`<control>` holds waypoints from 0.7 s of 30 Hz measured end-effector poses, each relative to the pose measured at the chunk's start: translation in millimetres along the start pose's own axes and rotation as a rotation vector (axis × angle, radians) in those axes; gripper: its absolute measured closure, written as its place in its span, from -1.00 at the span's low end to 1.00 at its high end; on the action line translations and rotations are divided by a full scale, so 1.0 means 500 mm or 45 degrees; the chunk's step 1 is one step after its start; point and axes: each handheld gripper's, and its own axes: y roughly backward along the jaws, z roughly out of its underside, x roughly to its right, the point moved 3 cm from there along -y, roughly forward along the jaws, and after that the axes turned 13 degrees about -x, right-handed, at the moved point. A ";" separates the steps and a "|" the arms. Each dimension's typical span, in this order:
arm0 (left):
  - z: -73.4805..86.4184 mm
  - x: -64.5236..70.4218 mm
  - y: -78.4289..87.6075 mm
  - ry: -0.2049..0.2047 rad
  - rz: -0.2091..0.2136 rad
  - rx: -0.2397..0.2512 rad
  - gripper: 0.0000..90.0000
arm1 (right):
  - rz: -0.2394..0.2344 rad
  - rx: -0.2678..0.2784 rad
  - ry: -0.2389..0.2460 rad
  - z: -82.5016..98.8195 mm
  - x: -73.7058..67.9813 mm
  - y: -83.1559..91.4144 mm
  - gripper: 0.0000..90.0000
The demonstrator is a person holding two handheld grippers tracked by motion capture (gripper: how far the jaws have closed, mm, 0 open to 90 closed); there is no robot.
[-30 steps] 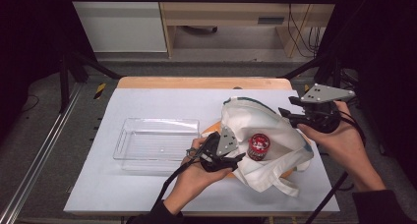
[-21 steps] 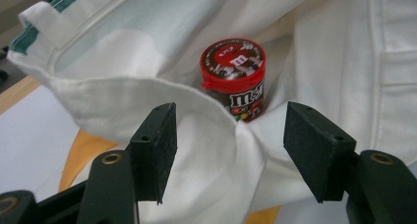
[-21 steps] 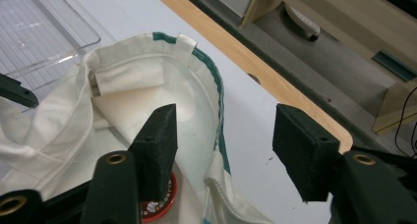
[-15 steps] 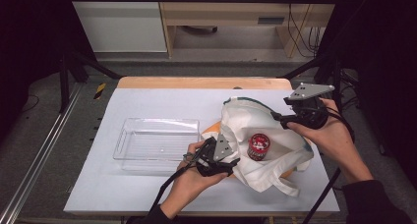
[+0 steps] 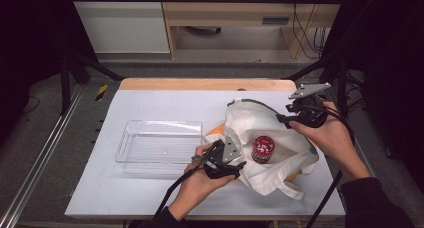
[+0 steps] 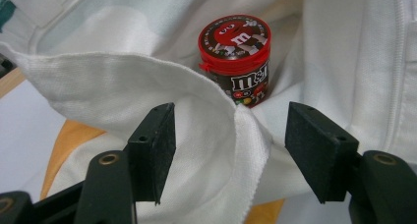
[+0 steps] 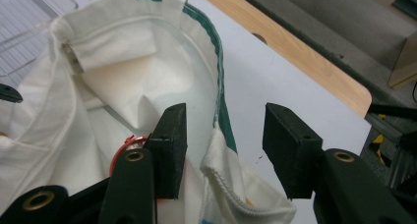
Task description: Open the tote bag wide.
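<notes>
A white cloth bag (image 5: 285,160) with a green-trimmed rim lies open at the table's right. Inside it stands a candy can (image 5: 263,148) with a red lid, sharp in the left gripper view (image 6: 235,52). My left gripper (image 5: 241,166) is at the bag's near left edge. Its jaws have just been opening and stand apart on either side of the white hem (image 6: 246,135) without pressing it. My right gripper (image 5: 281,119) is at the far right rim. Its jaws have just been closing, with the green-edged rim (image 7: 220,135) loose in the gap between them.
A clear plastic tray (image 5: 131,138), nothing in it, sits left of the bag. Something flat and orange (image 5: 216,130) pokes out from under the bag. The wooden table edge (image 7: 314,67) lies just beyond the right gripper.
The right hand has shifted a little left and down onto the bag's far rim. The left hand has hardly moved.
</notes>
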 end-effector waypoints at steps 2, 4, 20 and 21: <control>-0.001 0.000 -0.001 0.006 0.005 0.003 -0.19 | -0.031 -0.034 -0.026 0.004 0.003 -0.015 0.18; -0.003 0.001 -0.001 0.003 0.001 0.006 -0.18 | -0.048 -0.057 -0.037 0.009 0.006 -0.024 0.20; -0.006 0.007 -0.019 -0.007 0.046 -0.005 0.25 | -0.171 -0.061 -0.184 0.059 0.039 -0.046 0.80; -0.005 0.006 -0.021 -0.002 0.053 -0.006 0.32 | -0.180 -0.036 -0.181 0.067 0.042 -0.049 0.81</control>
